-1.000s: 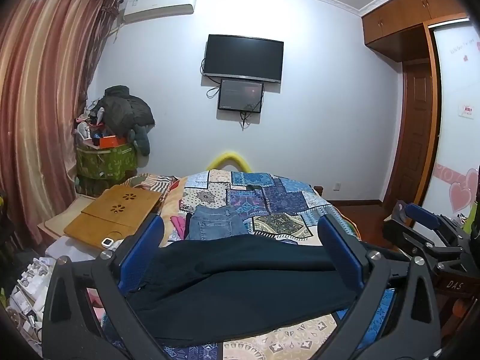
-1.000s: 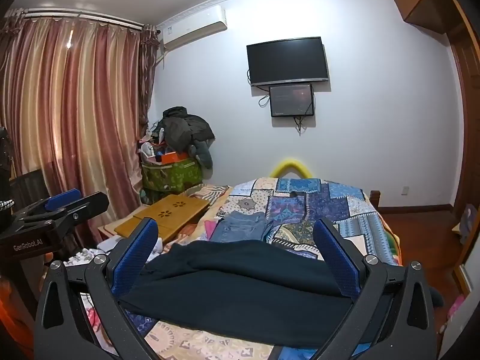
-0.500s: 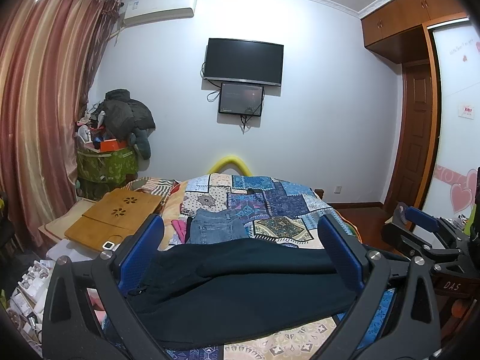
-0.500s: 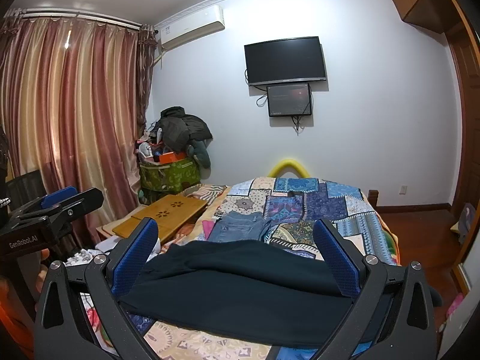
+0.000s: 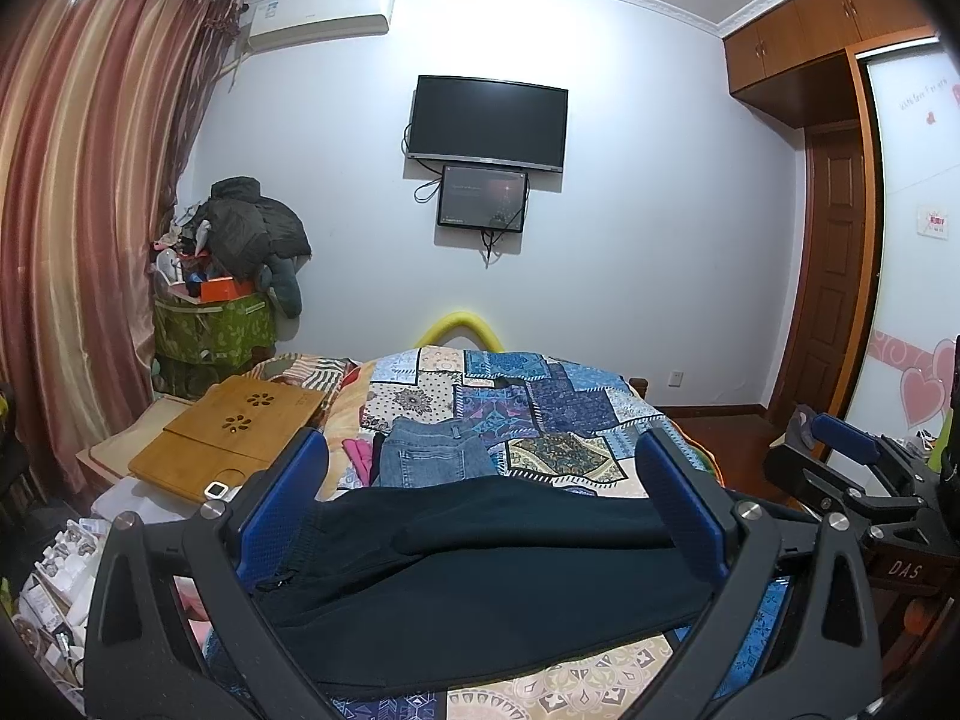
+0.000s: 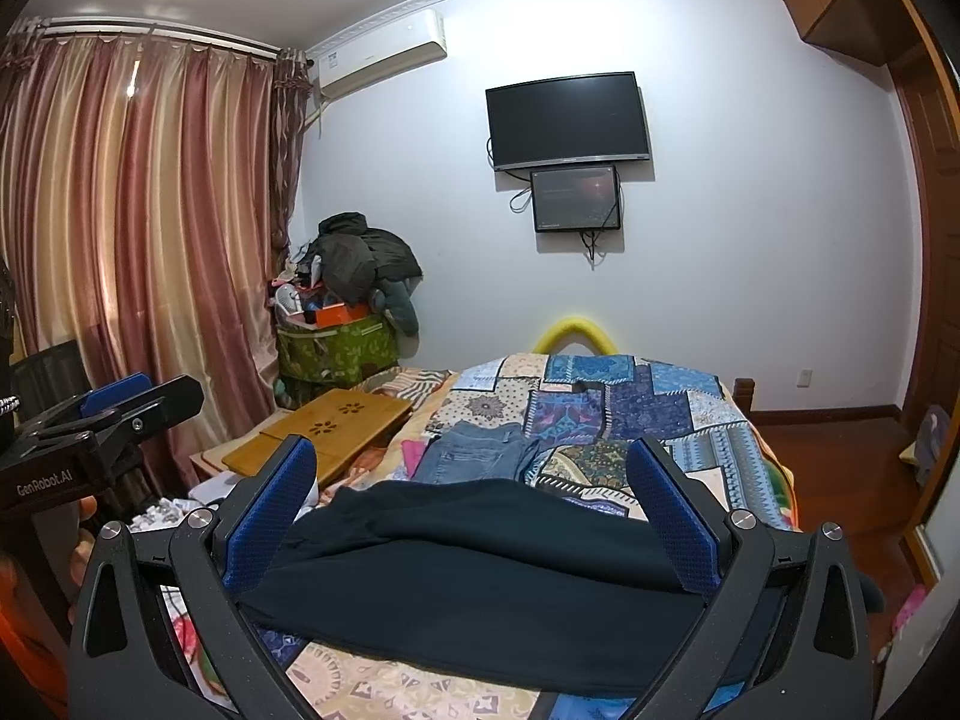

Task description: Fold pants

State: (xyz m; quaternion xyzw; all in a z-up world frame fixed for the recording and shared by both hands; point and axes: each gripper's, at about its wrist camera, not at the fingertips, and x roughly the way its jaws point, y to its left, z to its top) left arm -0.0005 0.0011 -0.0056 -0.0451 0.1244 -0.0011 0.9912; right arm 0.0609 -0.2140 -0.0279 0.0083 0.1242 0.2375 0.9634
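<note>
Patchwork quilt (image 5: pixel 540 396) under dark pants (image 5: pixel 480 570), bedroom curtains (image 6: pixel 150 240), both grippers' fingers (image 5: pixel 282 504) apart.

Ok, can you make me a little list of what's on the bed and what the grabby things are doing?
dark pants: lying across the near end of the bed
blue jeans: folded, farther up the quilt
quilt: patchwork, covers the bed
left gripper: jaws open, holding nothing
right gripper: jaws open, holding nothing
</note>
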